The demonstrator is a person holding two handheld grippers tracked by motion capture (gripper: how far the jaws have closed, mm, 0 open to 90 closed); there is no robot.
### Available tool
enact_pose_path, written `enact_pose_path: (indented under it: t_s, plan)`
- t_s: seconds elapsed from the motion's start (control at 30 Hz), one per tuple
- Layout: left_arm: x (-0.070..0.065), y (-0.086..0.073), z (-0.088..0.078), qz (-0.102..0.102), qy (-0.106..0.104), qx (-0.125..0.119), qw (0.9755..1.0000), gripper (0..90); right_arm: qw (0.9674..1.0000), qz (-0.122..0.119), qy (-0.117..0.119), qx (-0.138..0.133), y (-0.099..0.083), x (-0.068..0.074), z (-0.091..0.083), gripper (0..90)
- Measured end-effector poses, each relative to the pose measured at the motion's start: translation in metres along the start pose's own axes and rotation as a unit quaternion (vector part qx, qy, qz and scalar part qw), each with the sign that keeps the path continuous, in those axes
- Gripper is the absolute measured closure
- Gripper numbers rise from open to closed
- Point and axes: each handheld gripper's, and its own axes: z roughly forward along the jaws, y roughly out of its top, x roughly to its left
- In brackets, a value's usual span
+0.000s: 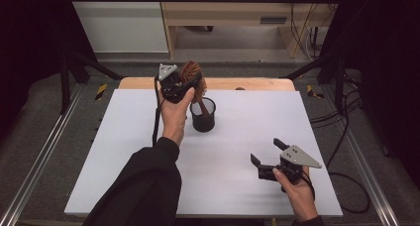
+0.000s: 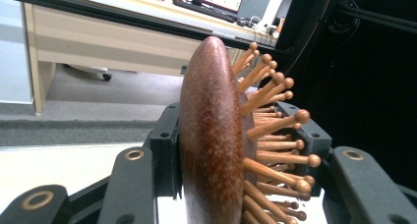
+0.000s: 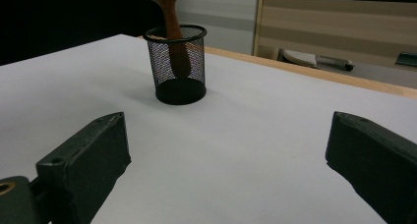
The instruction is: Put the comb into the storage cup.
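A wooden hairbrush (image 1: 190, 73) with round-tipped wooden bristles is tilted over a black mesh cup (image 1: 203, 116) at the back middle of the white table (image 1: 237, 132), its handle down inside the cup. My left gripper (image 1: 190, 84) is shut on the brush head. In the left gripper view the brush (image 2: 211, 135) stands edge-on between the jaws of that gripper (image 2: 236, 150), smooth back to one side and bristles to the other. My right gripper (image 1: 266, 151) rests low at the front right, open and with nothing in it. In the right gripper view the right gripper (image 3: 231, 160) faces the cup (image 3: 178, 67) and brush handle (image 3: 174, 32).
The table's wooden back edge (image 1: 247, 83) shows behind the white sheet. Beyond it stands a wooden desk (image 1: 237, 13). Cables (image 1: 346, 137) lie on the floor at the right, and metal rails (image 1: 39, 156) run along both sides.
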Motion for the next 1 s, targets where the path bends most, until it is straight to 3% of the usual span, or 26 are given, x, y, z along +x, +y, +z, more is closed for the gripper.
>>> enact_pose_path:
  t_s: [0.23,0.6,1.0]
  plan:
    - [0.0,-0.005,0.005,0.002,0.001,0.006,1.0,49.6,1.0,0.001,0.0,0.0,0.0,0.0,0.0,3.1]
    - [0.007,-0.018,0.014,-0.024,0.0,0.009,0.9997,49.5,1.0,0.001,0.003,0.001,0.0,0.0,0.001,3.2]
    - [0.009,-0.023,0.016,-0.034,0.0,0.009,0.9994,49.5,1.0,-0.001,0.006,0.003,-0.001,0.001,0.002,3.2]
